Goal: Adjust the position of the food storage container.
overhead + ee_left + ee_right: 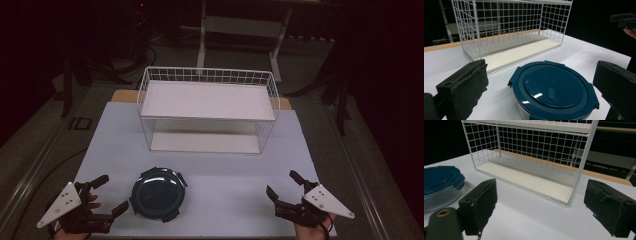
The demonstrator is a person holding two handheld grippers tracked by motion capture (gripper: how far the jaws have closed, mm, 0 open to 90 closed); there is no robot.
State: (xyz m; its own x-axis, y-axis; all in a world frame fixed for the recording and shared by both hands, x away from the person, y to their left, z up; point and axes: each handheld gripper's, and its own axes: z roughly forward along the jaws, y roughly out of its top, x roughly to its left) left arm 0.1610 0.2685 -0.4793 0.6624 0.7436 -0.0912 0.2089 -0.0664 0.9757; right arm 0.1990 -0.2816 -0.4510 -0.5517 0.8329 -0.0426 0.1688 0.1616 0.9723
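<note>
- White table seen from high view, wooden edge strip showing at its far side behind the rack.
- White wire rack stands at the table's far middle, two levels: flat white top shelf and white bottom tray; open front faces the person. Both levels bare.
- Round glass container with dark blue clip-on lid sits on the near-left part of the table, in front of the rack and well apart from it. Lid on, four side clips down, small oval tab in the lid's middle.
- Left gripper at near-left corner, held in a hand, grey three-cornered plate on top. Jaws spread wide, holding nothing. Its nearer jaw tip sits just beside the container's left edge; can't tell if touching.
- Left gripper view: container lies between the two black jaws, close ahead, rack behind it; the other gripper shows at upper right.
- Right gripper at near-right corner, hand under it, jaws released wide, nothing between them, well apart from the container.
- Right gripper view: jaws frame the rack's open front; container at the left edge, clear glass bowl visible under the blue lid.
- Dark floor and table legs beyond the table.
</note>
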